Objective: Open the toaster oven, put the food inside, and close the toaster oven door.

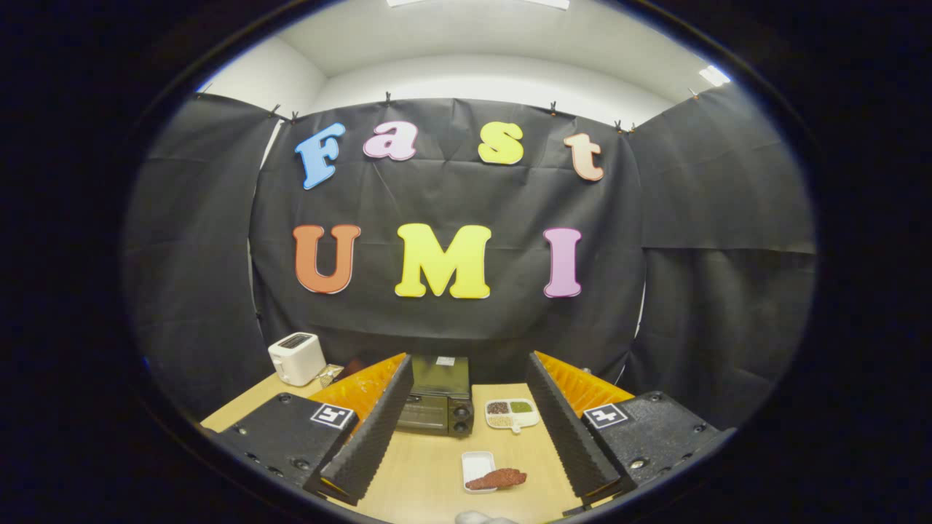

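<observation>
The jaws stood wide apart, holding nothing; the gripper (466,429) hung above a light wooden table (429,473). Between the fingers lay one reddish-brown piece of food (496,479) beside one small white tray (477,466). Beyond them sat one black toaster oven (439,397), door shut, one white three-compartment dish (512,413), and one white toaster (296,358).

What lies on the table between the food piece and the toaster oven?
Only bare wooden table separates the food from the toaster oven, as the gripper view shows; the open tongs flank this stretch.

black toaster oven (439,397), reddish-brown food (496,479) (white tray (477,463))
</observation>
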`<state>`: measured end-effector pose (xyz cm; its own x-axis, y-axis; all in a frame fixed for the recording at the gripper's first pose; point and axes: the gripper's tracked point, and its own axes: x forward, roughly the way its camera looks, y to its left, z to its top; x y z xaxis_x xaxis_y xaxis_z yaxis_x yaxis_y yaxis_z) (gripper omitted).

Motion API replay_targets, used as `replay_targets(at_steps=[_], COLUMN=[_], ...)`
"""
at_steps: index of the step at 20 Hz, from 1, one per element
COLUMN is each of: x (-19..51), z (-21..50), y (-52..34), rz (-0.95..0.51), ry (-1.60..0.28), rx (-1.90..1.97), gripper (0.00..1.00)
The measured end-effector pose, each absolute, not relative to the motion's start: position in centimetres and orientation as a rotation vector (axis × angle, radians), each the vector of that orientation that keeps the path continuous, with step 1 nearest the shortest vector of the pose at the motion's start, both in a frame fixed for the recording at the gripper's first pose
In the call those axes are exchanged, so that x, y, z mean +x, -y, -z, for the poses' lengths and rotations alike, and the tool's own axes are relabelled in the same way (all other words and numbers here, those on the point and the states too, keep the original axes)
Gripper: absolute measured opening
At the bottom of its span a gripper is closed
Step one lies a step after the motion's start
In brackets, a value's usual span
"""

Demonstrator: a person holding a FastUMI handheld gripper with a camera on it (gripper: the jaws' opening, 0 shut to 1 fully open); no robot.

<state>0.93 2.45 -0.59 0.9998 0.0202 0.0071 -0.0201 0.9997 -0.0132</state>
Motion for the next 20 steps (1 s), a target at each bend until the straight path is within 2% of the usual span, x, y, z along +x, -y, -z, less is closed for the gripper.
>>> replay_targets(at_steps=[8, 16, 20], x=[6.5, 16.1, 21.5], z=[2.7, 9.9, 13.9], y=[-8.2, -16.1, -18.1], rz=[-0.08, -0.158, -0.14], ry=[-0.002, -0.069, -0.126], rx=[-0.025, -0.035, 0.009], gripper=[0.99, 0.99, 1.0])
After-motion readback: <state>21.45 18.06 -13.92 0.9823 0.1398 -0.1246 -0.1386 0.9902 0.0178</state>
